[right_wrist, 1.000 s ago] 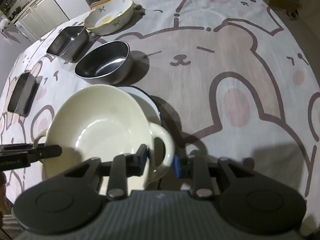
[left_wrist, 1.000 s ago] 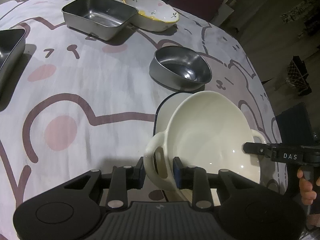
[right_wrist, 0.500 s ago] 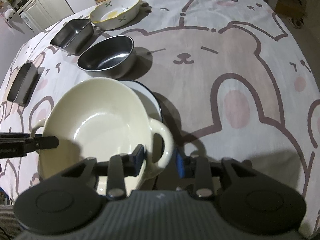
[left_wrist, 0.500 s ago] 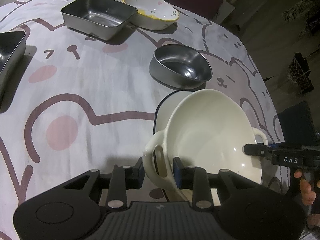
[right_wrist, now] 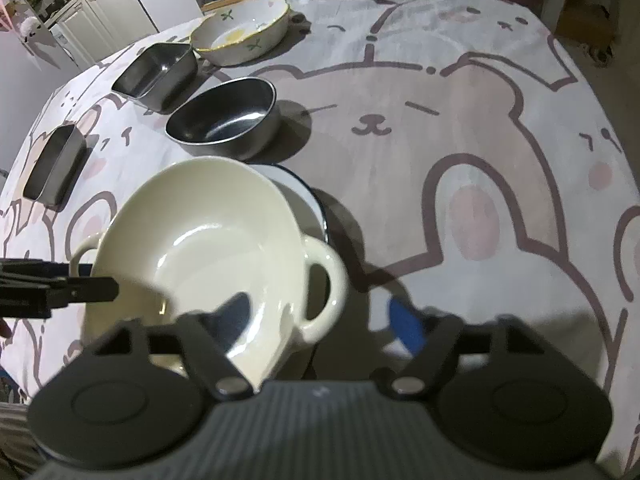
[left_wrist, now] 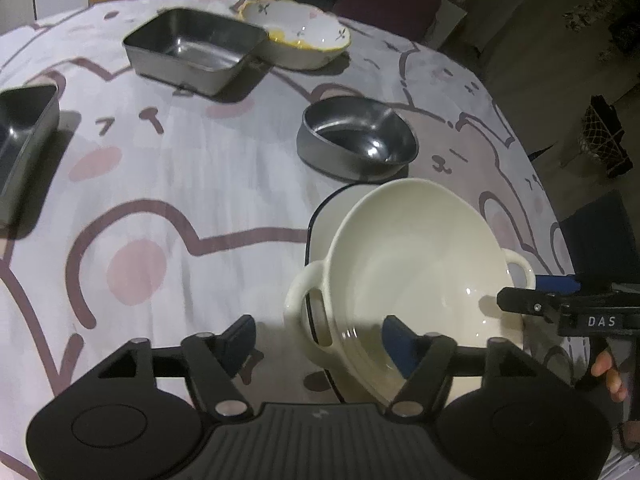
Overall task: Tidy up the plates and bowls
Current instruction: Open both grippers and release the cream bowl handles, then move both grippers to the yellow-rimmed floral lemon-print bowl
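A cream bowl [left_wrist: 420, 264] [right_wrist: 208, 248] with two loop handles rests on a white plate with a dark blue rim [left_wrist: 320, 220] [right_wrist: 308, 196]. My left gripper [left_wrist: 318, 338] straddles the bowl's left handle [left_wrist: 308, 308]. Its jaws are opening and the pads stand clear of the handle. My right gripper [right_wrist: 322, 316] straddles the right handle [right_wrist: 326, 292]. Its jaws are opening too, with gaps on both sides. Each gripper shows in the other's view, the right gripper [left_wrist: 528, 290] and the left gripper [right_wrist: 92, 278].
Behind the plate sits a round steel bowl [left_wrist: 356, 140] [right_wrist: 228, 120]. Farther back are a rectangular steel tray [left_wrist: 196, 52] [right_wrist: 156, 76] and a floral ceramic bowl [left_wrist: 300, 36] [right_wrist: 244, 28]. Another steel container [left_wrist: 24, 136] [right_wrist: 54, 164] lies far left. The table edge [left_wrist: 532, 168] curves along the right.
Both grippers were shut on the bowl's handles and have now spread their jaws off them. The bowl has settled onto the plate. Neither hand has shifted much.
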The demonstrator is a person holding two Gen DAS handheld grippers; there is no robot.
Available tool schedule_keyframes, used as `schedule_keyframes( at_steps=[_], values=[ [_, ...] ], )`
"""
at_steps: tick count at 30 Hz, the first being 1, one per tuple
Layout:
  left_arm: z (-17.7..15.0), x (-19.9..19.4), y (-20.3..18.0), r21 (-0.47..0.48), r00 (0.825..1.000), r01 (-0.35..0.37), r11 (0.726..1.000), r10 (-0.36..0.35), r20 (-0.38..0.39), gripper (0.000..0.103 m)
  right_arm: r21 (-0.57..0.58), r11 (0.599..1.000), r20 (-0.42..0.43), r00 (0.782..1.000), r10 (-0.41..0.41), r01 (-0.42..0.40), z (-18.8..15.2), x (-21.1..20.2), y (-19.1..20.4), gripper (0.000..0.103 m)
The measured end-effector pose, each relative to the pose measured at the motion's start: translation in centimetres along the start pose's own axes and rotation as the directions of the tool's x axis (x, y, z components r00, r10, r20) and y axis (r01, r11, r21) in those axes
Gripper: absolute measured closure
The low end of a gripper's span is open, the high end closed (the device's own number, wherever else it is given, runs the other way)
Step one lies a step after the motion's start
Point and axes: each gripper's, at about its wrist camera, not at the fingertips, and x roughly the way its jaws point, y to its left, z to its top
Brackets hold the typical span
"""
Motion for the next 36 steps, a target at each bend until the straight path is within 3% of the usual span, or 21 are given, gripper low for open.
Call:
schedule_keyframes(
  at_steps=[6, 17, 22, 28, 32, 36],
  values=[
    [-0.2, -1.6, -1.0, 0.028, 0.998, -0.027, 0.999, 0.025, 0.060, 0.007, 0.002, 1.000, 0.051, 0.999, 0.016, -0.016, -0.6, -1.6, -0.6, 0.001],
    [-1.7, -6.5, -3.2, 0.063, 0.978, -0.061, 0.996, 0.047, 0.201, 0.000, -0.045, 0.998, 0.158, 0.986, 0.055, -0.049, -2.3, -5.7, -0.8, 0.001],
    [-1.9, -9.7, -4.0, 0.044, 0.953, -0.059, 0.997, 0.043, 0.301, 0.000, -0.039, 0.997, 0.258, 0.963, 0.071, -0.063, -3.2, -9.1, -0.9, 0.001],
    [-0.7, -13.6, -5.4, 0.038, 0.915, -0.083, 0.996, 0.061, 0.399, 0.000, -0.062, 0.996, 0.402, 0.911, 0.088, -0.068, -2.7, -14.6, -0.4, 0.001],
    [1.2, -16.1, -6.3, 0.033, 0.876, -0.117, 0.993, 0.087, 0.475, 0.000, -0.091, 0.995, 0.461, 0.883, 0.086, -0.049, -1.1, -17.4, 0.3, 0.001],
    [4.1, -17.1, -6.6, 0.029, 0.853, -0.135, 0.990, 0.101, 0.512, 0.000, -0.129, 0.991, 0.506, 0.856, 0.104, -0.044, 1.8, -19.1, 0.9, 0.001]
  ],
)
